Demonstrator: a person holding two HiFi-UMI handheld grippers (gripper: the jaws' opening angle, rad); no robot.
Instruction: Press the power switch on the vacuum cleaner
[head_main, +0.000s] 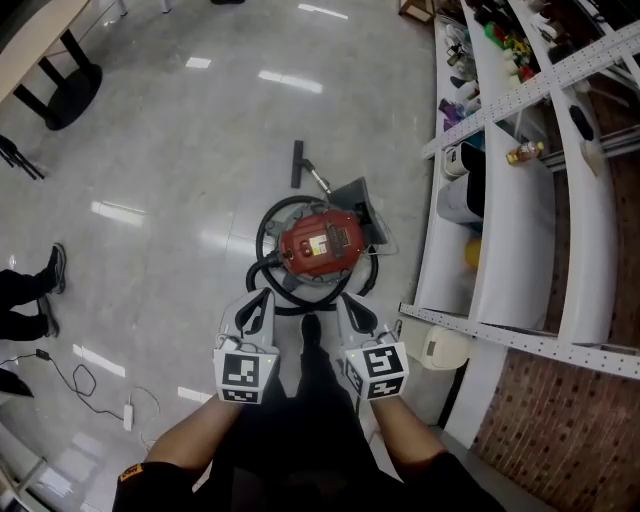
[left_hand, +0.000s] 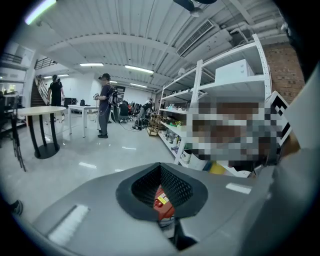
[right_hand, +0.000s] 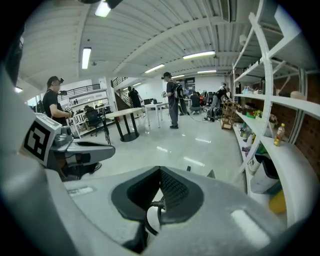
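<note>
The red vacuum cleaner (head_main: 320, 243) stands on the grey floor straight ahead, ringed by its black hose (head_main: 268, 225). Its floor nozzle (head_main: 297, 164) lies further out. My left gripper (head_main: 256, 303) and right gripper (head_main: 354, 312) hover side by side above its near edge, not touching it, both pointing down at it. In the left gripper view the gripper (left_hand: 160, 167) is shut, and part of the red vacuum cleaner (left_hand: 163, 204) shows through the gap behind the pads. In the right gripper view the gripper (right_hand: 160, 172) is also shut, with the black hose (right_hand: 151, 205) showing below.
A long white shelving rack (head_main: 520, 210) loaded with bottles runs along the right. A pale bin (head_main: 441, 350) sits at its foot. A round table base (head_main: 66, 95) is at far left, a person's shoes (head_main: 50, 275) and a power strip (head_main: 128, 413) at left.
</note>
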